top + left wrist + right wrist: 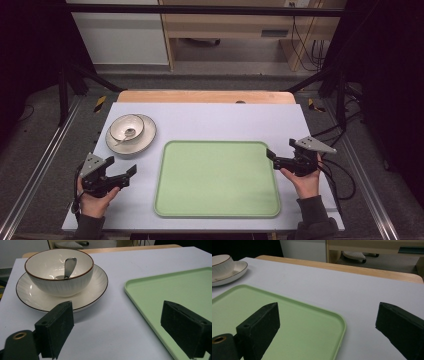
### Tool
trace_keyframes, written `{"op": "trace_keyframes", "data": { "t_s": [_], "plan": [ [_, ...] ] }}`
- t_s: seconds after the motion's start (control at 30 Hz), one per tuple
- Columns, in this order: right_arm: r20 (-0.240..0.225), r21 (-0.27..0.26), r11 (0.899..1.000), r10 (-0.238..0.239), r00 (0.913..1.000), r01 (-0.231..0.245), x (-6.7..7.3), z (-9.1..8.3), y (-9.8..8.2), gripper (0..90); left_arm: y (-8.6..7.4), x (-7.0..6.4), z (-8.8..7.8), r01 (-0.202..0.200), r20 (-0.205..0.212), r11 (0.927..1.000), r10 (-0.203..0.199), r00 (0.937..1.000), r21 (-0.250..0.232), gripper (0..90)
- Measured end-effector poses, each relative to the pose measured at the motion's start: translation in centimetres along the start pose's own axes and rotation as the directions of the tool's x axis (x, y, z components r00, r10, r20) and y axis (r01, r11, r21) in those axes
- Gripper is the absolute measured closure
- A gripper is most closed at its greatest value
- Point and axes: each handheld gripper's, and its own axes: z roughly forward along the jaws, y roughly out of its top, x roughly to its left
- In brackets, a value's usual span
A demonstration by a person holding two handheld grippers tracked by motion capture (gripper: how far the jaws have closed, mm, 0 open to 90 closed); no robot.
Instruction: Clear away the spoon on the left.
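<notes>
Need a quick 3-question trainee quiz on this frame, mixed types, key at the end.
1. True or false: the flat light-green plastic tray has a bowl on it.
2. Multiple choice: the metal spoon lies (A) on the tray, (B) in the white ribbed bowl with the brown rim, (C) on the lilac table cover.
3. Fill in: the bowl stands on a white ___ with a brown rim.

Key: 1 false, the tray is bare. 2 B. 3 plate. For reference, the left claw and the right claw are both open and hold nothing, one at each side of the tray.
</notes>
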Motion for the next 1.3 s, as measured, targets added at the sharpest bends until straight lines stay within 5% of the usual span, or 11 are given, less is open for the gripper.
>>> {"op": "trace_keyframes", "data": {
  "t_s": [1.3],
  "plan": [
    [0.003, 0.011, 1.0, -0.003, 1.0, 0.003, 0.5, 0.1, 0.2, 6.6, 2.2, 2.7, 0.0, -0.071, -0.033, 0.9971, 0.072, 0.9968, 0.027, 11.8]
  ]
}}
